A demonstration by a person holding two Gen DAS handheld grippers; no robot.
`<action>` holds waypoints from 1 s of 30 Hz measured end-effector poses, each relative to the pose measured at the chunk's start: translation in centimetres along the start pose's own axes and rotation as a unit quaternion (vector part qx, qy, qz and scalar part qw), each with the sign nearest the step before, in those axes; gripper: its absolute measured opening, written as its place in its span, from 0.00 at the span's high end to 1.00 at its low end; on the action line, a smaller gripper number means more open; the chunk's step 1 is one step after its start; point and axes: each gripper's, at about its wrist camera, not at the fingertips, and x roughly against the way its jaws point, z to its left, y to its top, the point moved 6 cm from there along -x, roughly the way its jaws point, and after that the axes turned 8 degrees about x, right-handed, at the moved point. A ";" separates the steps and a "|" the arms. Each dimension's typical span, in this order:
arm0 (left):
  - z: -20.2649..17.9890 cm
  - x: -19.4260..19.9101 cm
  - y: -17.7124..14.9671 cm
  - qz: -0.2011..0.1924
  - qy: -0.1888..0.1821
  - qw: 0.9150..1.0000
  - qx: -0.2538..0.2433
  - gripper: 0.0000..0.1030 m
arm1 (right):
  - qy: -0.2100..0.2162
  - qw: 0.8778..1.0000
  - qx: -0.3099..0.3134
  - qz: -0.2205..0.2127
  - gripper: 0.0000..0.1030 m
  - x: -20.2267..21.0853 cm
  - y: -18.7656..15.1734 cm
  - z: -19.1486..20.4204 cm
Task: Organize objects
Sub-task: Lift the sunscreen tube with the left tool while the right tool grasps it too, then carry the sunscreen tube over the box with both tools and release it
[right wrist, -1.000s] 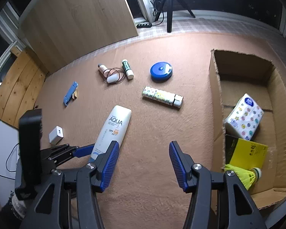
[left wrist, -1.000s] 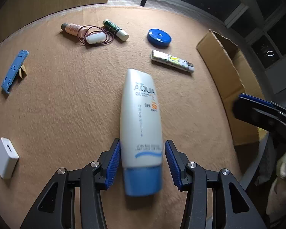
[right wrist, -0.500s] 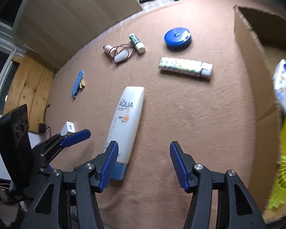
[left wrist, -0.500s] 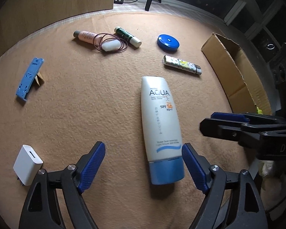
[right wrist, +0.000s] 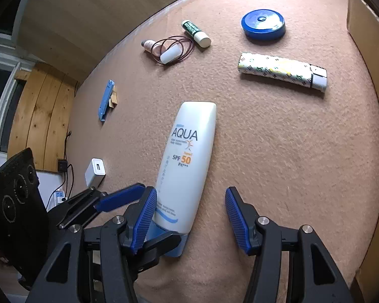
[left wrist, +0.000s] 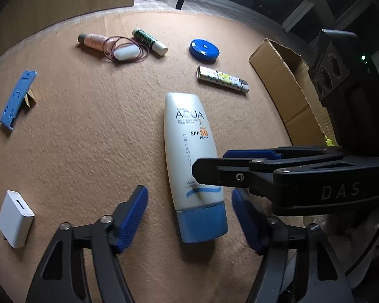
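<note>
Open carpet [right wrist: 290, 151] right of sunscreen tube [right wrist: 187, 161]; cardboard box [right wrist: 366, 50] beyond

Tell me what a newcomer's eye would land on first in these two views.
The big white AQUA sunscreen tube lies flat in the middle of the tan carpet, blue cap toward the cameras. Both grippers crowd it with jaws open: the left gripper straddles the cap end, and the right gripper comes in from the side with one finger at the tube's lower end. After that, the round blue tin farther back stands out.
</note>
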 end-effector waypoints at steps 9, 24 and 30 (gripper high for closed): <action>-0.6 -0.5 -0.2 0.007 -0.017 1.000 0.007 0.54 | 0.014 1.000 0.009 0.009 0.64 -0.3 -0.2 0.8; -8.2 3.2 1.8 -0.048 -0.017 0.997 -0.060 0.56 | -0.036 0.996 0.036 -0.072 0.65 9.3 0.0 -0.4; -15.3 2.1 3.9 -0.055 -0.036 0.992 -0.104 0.56 | -0.068 0.992 0.017 -0.109 0.65 14.7 -0.6 -4.0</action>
